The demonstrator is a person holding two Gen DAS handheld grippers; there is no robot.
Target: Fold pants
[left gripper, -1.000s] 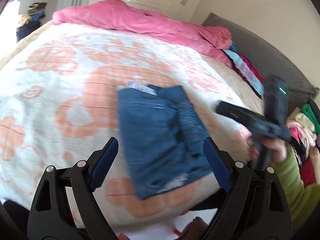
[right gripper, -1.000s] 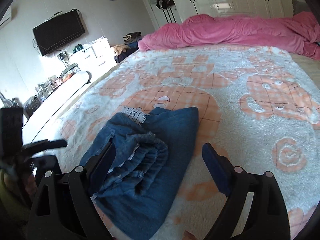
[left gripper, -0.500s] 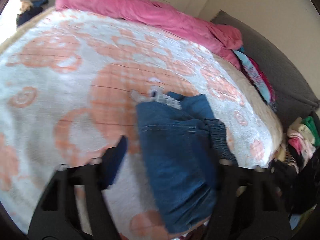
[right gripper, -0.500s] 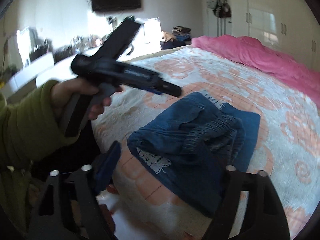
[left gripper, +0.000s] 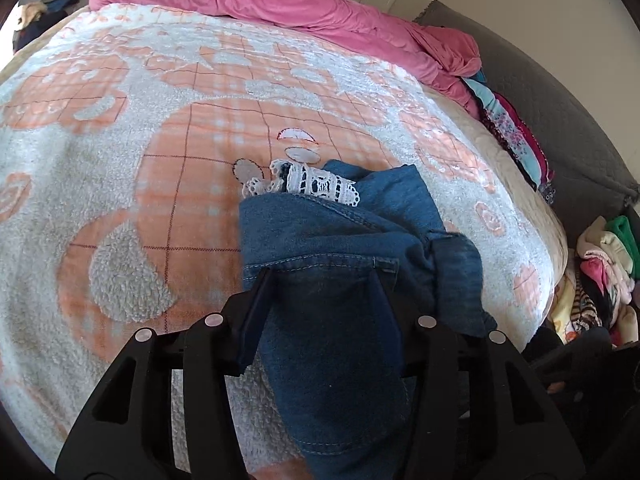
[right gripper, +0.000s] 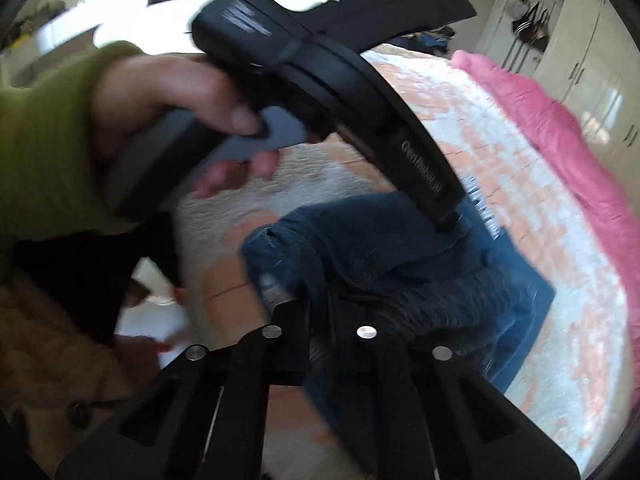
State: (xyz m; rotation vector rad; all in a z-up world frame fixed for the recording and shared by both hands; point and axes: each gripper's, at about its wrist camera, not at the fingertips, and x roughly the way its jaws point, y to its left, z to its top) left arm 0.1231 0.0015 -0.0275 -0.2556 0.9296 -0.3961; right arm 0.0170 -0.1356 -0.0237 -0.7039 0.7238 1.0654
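Folded blue denim pants (left gripper: 344, 264) with white lace trim (left gripper: 316, 184) lie on the orange-and-white blanket (left gripper: 160, 140) near the bed's near edge. My left gripper (left gripper: 320, 296) has its jaws closed in on the near end of the pants, denim bunched between them. In the right wrist view my right gripper (right gripper: 320, 320) is narrowed on the pants' (right gripper: 400, 256) near edge; the image is blurred. The left gripper's body (right gripper: 340, 92), held by a hand in a green sleeve, presses down on the pants from above.
A pink duvet (left gripper: 280, 4) lies across the far end of the bed. Folded clothes (left gripper: 512, 136) sit at the bed's right side by a grey headboard (left gripper: 560, 100). A heap of clothes (left gripper: 600, 272) lies right of the bed. White wardrobes (right gripper: 580, 40) stand behind.
Both grippers have moved down onto the pants and narrowed from wide open to closed on the denim. The right wrist view has swung left toward the left hand.
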